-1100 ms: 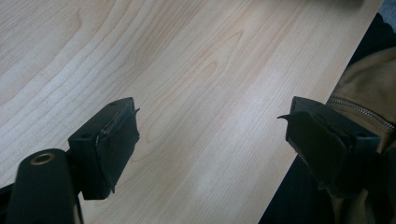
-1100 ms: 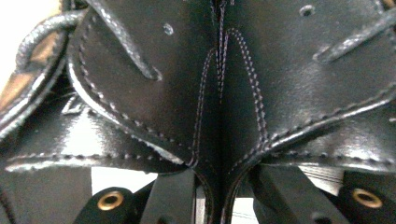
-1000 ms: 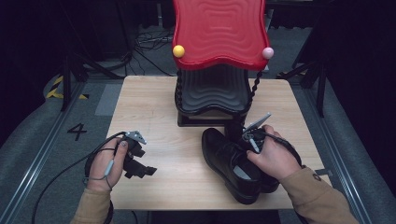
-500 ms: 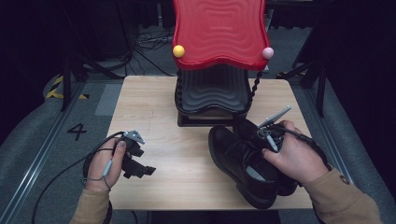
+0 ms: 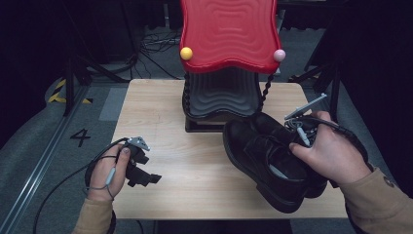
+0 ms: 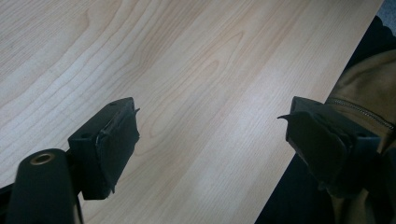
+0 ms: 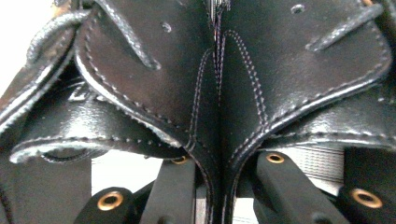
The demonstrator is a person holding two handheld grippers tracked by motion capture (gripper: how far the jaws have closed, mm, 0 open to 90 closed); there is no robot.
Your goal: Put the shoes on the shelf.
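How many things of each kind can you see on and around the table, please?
Black shoes: 2
Shoe rack: 1
Balls on the rack, yellow and pink: 2
Grippers, left and right: 2
Total: 7

Only readable mark: a black "4" (image 5: 80, 137) painted on the grey floor (image 5: 39, 146) left of the table, high view. Yellow-black hazard stripe (image 5: 58, 90) on the floor further back, no text on it. Nothing legible on the shoes, the grippers or the red stand.
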